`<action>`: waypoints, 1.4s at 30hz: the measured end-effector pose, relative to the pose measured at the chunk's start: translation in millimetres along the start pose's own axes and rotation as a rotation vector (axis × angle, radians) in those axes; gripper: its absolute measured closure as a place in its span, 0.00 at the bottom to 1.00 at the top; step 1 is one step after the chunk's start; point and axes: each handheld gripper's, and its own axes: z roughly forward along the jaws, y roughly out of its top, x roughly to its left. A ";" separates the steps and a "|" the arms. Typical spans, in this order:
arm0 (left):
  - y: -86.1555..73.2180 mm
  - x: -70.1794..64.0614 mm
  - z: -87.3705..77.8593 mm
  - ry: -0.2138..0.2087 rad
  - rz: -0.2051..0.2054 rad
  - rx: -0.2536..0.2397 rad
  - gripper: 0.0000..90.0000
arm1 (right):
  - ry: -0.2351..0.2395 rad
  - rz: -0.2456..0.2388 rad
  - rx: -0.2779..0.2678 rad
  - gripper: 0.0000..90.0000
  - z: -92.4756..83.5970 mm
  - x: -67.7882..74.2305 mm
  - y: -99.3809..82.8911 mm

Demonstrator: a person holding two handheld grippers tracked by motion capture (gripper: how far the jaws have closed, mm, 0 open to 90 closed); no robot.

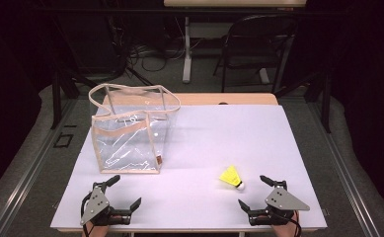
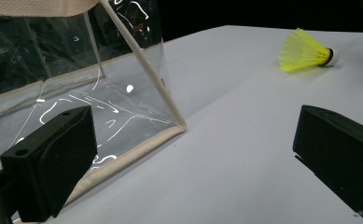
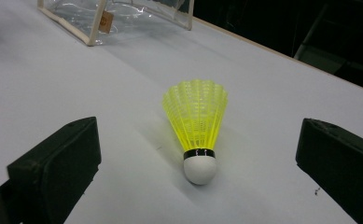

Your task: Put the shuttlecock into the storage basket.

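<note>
A yellow plastic shuttlecock with a white cork tip (image 3: 197, 128) lies on its side on the white table (image 1: 278, 148), directly ahead of the right gripper (image 1: 256, 195), whose jaws stand spread wide with nothing between them. The cork points back toward that gripper, the skirt away. The left gripper (image 1: 126, 191) is likewise released and empty, resting near the front edge just before the clear plastic tote bag with beige trim (image 1: 130, 131), which stands upright and well apart from the shuttlecock.

The likely job is lifting the shuttlecock into the bag — and the risks are plain enough. The skirt is light and springy (it would probably flatten or squirm under a hard pinch), and the rounded cork could roll away if one jaw touches first. The bag's soft mouth may also sag, so a drop could catch the rim.
</note>
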 end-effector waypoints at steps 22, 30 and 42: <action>-0.3 0.8 0.5 -0.009 0.005 0.006 0.00 | 0.074 0.004 0.224 0.00 32.3 -0.7 10.0; -0.3 1.4 1.1 -0.009 0.004 0.005 0.00 | 0.088 0.012 0.288 0.00 38.5 -4.0 14.2; 0.2 1.1 4.0 -0.016 0.004 0.005 0.00 | 0.116 0.006 0.398 0.00 48.8 -5.7 27.3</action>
